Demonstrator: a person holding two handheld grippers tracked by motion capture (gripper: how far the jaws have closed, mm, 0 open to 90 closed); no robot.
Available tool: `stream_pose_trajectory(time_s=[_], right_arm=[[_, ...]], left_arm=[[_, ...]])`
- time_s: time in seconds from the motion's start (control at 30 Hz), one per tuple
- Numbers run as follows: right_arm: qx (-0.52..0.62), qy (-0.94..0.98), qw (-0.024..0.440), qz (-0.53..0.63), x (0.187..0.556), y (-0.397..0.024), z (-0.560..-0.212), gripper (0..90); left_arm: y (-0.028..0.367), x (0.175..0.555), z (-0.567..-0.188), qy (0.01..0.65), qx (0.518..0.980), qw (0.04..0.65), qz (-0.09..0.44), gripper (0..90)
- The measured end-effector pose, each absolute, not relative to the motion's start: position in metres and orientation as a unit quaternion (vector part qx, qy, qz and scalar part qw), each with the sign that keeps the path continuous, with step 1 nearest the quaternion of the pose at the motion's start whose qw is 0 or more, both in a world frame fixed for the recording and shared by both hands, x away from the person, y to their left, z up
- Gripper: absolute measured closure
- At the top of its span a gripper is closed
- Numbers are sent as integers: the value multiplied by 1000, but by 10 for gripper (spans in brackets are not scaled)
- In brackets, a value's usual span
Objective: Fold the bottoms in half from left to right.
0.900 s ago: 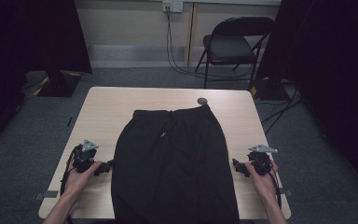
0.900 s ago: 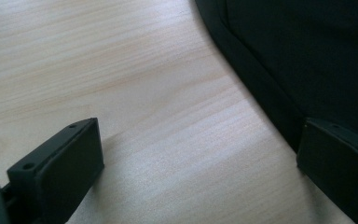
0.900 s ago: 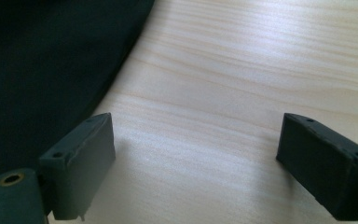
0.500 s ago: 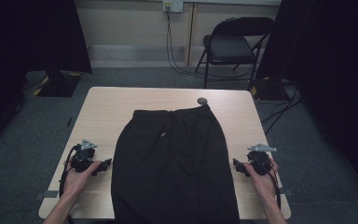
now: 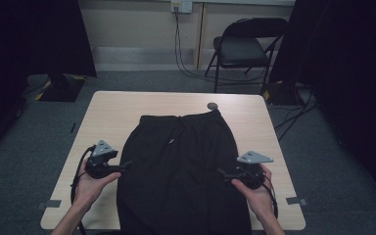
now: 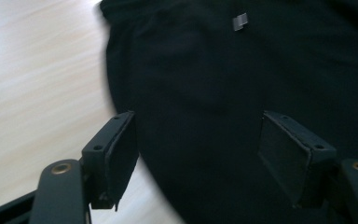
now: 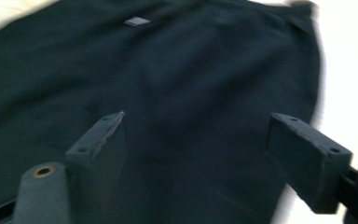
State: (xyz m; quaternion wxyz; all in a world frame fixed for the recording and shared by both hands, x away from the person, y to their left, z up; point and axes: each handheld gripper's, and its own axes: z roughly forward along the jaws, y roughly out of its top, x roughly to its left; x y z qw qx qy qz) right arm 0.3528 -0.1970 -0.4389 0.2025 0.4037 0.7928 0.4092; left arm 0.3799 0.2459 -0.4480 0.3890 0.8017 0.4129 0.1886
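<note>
The black shorts [image 5: 181, 171] lie flat across the middle and lower centre of the table [image 5: 127, 112], waistband toward the top. The left gripper [image 5: 125, 166] and right gripper [image 5: 221, 172] sit at either side edge, jaws wide apart, holding nothing. Pinch each edge squarely and at matching height, so the cloth folds evenly
</note>
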Motion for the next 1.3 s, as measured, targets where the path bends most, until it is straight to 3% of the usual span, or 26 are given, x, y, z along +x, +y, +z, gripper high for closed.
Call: stream_pose_trajectory(time_s=[0.27,0.43,0.57,1.0,1.3], right_arm=[[326,832,163,418,339,-130,-441,335],[289,856,117,412,337,-95,-459,422],[276,873,94,392,336,-75,-484,422],[283,874,121,376,336,-88,-500,385],[286,874,122,373,330,-130,-499,387]], left_arm=[[214,401,-460,388,827,375,156,275],[210,403,-477,370,841,367,142,385],[208,406,-485,365,849,358,136,430],[202,394,-497,363,846,360,150,409],[175,379,-497,342,855,368,131,370]])
